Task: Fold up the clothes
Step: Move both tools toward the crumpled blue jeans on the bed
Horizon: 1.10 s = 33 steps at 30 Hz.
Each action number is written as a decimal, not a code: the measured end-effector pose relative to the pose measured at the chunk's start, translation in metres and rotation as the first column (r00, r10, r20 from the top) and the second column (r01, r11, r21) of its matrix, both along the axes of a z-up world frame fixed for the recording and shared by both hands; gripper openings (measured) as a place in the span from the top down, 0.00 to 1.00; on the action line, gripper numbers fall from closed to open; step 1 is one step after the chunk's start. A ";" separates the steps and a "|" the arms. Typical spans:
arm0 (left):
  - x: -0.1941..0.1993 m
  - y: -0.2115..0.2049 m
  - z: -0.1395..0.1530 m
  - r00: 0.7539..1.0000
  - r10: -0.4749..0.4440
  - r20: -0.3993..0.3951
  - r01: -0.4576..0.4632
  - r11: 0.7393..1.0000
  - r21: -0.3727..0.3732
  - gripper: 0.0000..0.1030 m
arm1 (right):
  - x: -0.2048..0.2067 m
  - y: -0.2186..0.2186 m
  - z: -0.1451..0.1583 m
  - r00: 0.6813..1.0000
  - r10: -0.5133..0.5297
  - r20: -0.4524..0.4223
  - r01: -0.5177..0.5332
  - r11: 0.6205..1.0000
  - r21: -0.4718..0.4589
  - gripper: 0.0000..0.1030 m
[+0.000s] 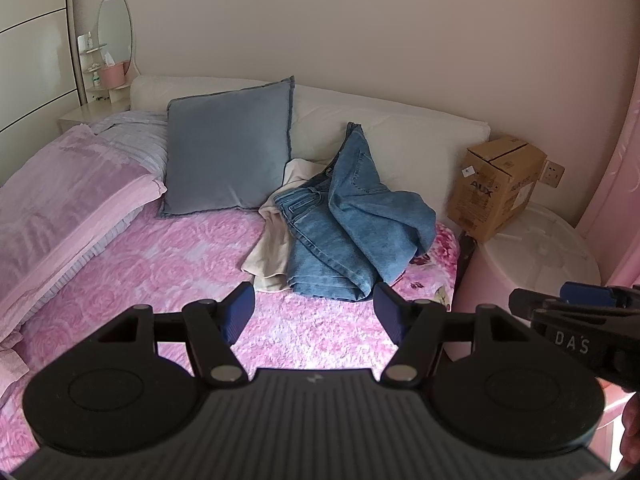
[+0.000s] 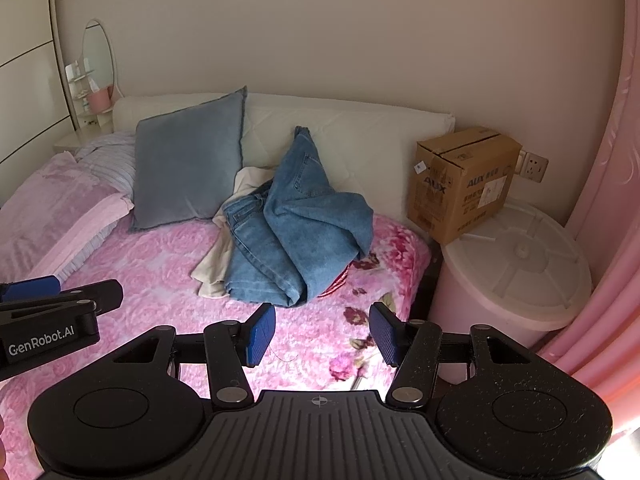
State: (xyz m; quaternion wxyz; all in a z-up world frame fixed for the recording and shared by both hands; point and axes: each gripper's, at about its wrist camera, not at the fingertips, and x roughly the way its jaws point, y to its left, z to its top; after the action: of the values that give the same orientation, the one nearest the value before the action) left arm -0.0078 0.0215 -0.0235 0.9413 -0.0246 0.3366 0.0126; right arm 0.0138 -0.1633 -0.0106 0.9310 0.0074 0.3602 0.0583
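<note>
A crumpled pair of blue jeans point(image 1: 352, 216) lies in a heap on the pink floral bedspread point(image 1: 160, 264), on top of a cream garment point(image 1: 272, 256). The heap also shows in the right wrist view: jeans point(image 2: 292, 232), cream garment point(image 2: 216, 268), and a red striped cloth point(image 2: 338, 282) peeking from under the jeans. My left gripper point(image 1: 314, 314) is open and empty, hovering over the bedspread short of the heap. My right gripper point(image 2: 322, 332) is open and empty, also short of the heap. Each gripper shows at the edge of the other's view.
A blue-grey cushion point(image 1: 228, 156) leans on the white headboard point(image 1: 400, 136) left of the heap. A folded pink quilt point(image 1: 60, 208) lies at the left. A cardboard box point(image 2: 464, 180) sits on a white-lidded pink bin point(image 2: 516, 264) right of the bed. A pink curtain point(image 2: 616, 200) hangs at far right.
</note>
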 end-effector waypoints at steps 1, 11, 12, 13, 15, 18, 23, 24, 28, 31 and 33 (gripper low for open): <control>0.000 0.001 -0.001 1.000 0.002 -0.001 -0.002 1.000 -0.001 0.40 | 0.000 0.001 0.000 1.000 0.002 0.002 -0.002 1.000 -0.001 0.46; 0.003 0.014 0.003 1.000 0.025 -0.012 -0.025 1.000 -0.015 0.40 | 0.003 0.010 0.002 1.000 0.010 0.026 -0.010 1.000 -0.005 0.46; 0.003 0.015 0.003 1.000 0.026 -0.013 -0.026 1.000 -0.017 0.40 | 0.003 0.011 0.002 1.000 0.009 0.028 -0.009 1.000 -0.006 0.46; 0.003 0.015 0.004 1.000 0.025 -0.014 -0.026 1.000 -0.017 0.40 | 0.003 0.011 0.002 1.000 0.008 0.029 -0.008 1.000 -0.007 0.46; 0.005 0.015 0.005 1.000 0.025 -0.016 -0.025 1.000 -0.019 0.40 | 0.004 0.011 0.002 1.000 0.005 0.028 -0.005 1.000 -0.007 0.46; 0.008 0.014 0.005 0.999 0.025 -0.021 -0.025 1.000 -0.018 0.40 | 0.005 0.012 0.001 1.000 0.007 0.024 -0.007 1.000 -0.010 0.46; 0.014 0.013 0.006 0.999 0.029 -0.025 -0.029 0.999 -0.026 0.40 | 0.007 0.012 0.001 1.000 0.011 0.028 -0.011 1.000 -0.016 0.46; 0.015 0.013 0.006 0.999 0.032 -0.025 -0.032 0.999 -0.027 0.40 | 0.007 0.012 0.001 0.999 0.012 0.032 -0.011 1.000 -0.018 0.46; 0.019 0.012 0.005 0.999 0.039 -0.036 -0.040 0.999 -0.028 0.40 | 0.012 0.008 -0.001 1.000 0.006 0.031 -0.006 1.000 -0.017 0.46; 0.023 0.012 0.004 0.998 0.045 -0.042 -0.046 0.999 -0.028 0.40 | 0.015 0.009 -0.002 1.000 0.011 0.027 -0.010 1.000 -0.016 0.46; 0.025 0.013 0.004 0.998 0.050 -0.045 -0.052 0.998 -0.030 0.40 | 0.019 0.009 -0.002 0.999 0.020 0.026 -0.020 1.000 -0.017 0.46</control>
State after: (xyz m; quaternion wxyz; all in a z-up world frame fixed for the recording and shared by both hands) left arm 0.0174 0.0345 -0.0198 0.9324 -0.0474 0.3569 0.0319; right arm 0.0324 -0.1545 -0.0125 0.9350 -0.0049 0.3487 0.0645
